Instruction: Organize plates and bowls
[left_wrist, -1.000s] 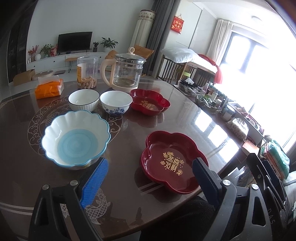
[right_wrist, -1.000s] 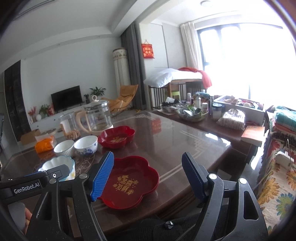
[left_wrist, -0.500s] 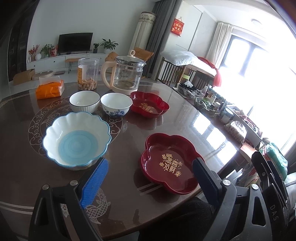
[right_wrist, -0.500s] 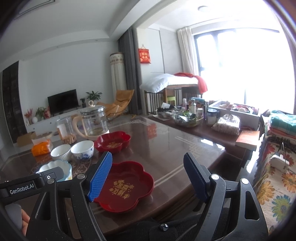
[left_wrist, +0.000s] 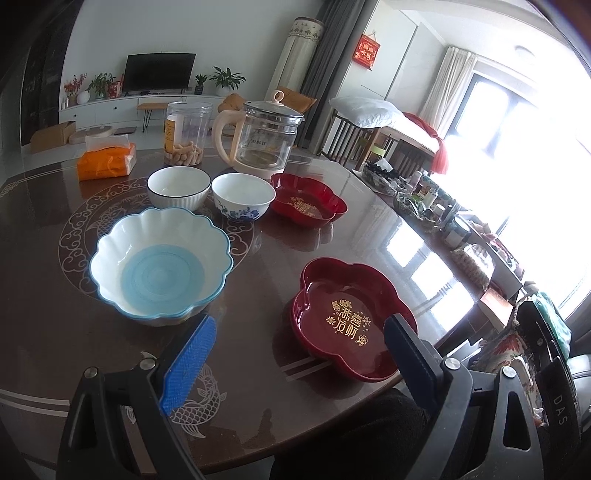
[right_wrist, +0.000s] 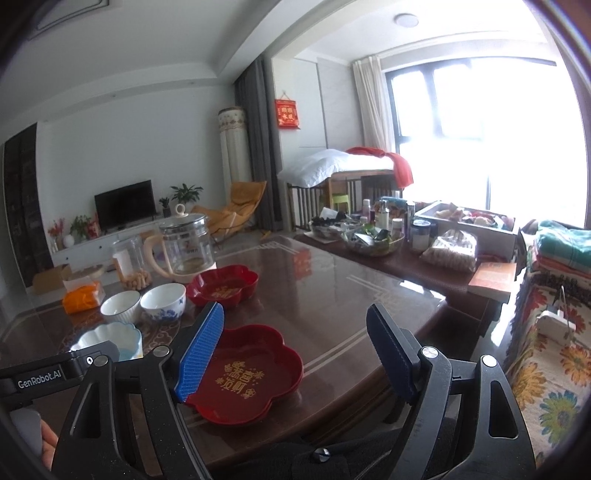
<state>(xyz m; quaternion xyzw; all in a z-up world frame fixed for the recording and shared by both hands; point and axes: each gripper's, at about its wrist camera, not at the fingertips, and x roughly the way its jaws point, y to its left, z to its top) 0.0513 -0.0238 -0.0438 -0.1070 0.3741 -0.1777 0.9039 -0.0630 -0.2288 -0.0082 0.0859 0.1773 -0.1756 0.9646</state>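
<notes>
A near red flower-shaped dish (left_wrist: 347, 317) with gold writing sits by the front edge of the brown table (left_wrist: 44, 295); it also shows in the right wrist view (right_wrist: 247, 373). A second red dish (left_wrist: 306, 205) stands farther back. A white and blue scalloped bowl (left_wrist: 160, 264) is at the left. Behind it stand a white ribbed bowl (left_wrist: 178, 186) and a blue-flowered white bowl (left_wrist: 243, 195). My left gripper (left_wrist: 299, 354) is open and empty above the front edge. My right gripper (right_wrist: 295, 343) is open and empty, above the near red dish.
A glass kettle (left_wrist: 260, 138), a clear jar of snacks (left_wrist: 186, 133) and an orange tissue pack (left_wrist: 105, 160) stand at the back of the table. A cluttered side table (right_wrist: 399, 240) lies to the right. A patterned sofa (right_wrist: 550, 350) is at far right.
Both grippers have risen and pulled back a little, so the dishes sit slightly lower and farther in view. The jaws stayed open. Nothing on the table moved.
</notes>
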